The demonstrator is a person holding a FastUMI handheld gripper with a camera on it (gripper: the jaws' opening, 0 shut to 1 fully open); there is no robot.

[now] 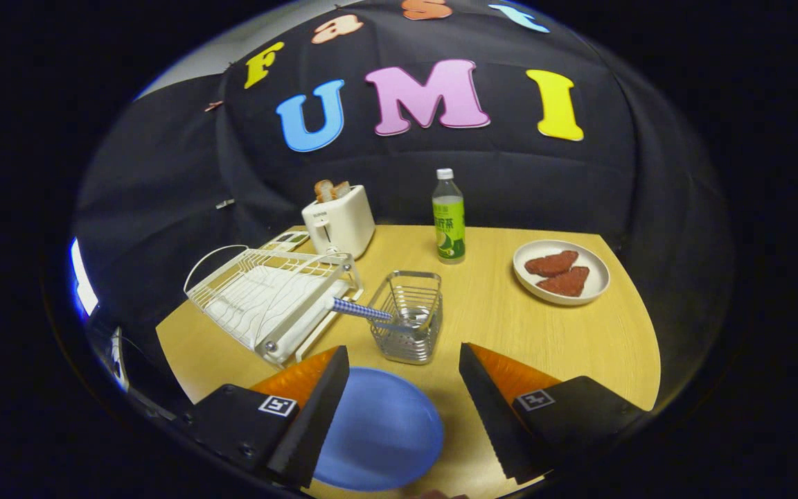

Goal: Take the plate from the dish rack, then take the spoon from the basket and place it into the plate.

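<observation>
A blue plate (pixel 378 430) lies flat on the wooden table (pixel 510 326), between and under the fingers, closer to the left finger. My gripper (pixel 402 364) stands open above it, with nothing held. Just beyond the fingers is a wire basket (pixel 409 319). In it leans a spoon (pixel 361 310) with a blue-and-white checked handle pointing left toward the dish rack. The white dish rack (pixel 267 294) sits ahead of the left finger and holds no dishes.
A white toaster (pixel 339 220) with toast stands behind the rack. A green-labelled bottle (pixel 448 218) stands at the table's back. A white plate with two brown pieces of food (pixel 561 272) sits ahead of the right finger.
</observation>
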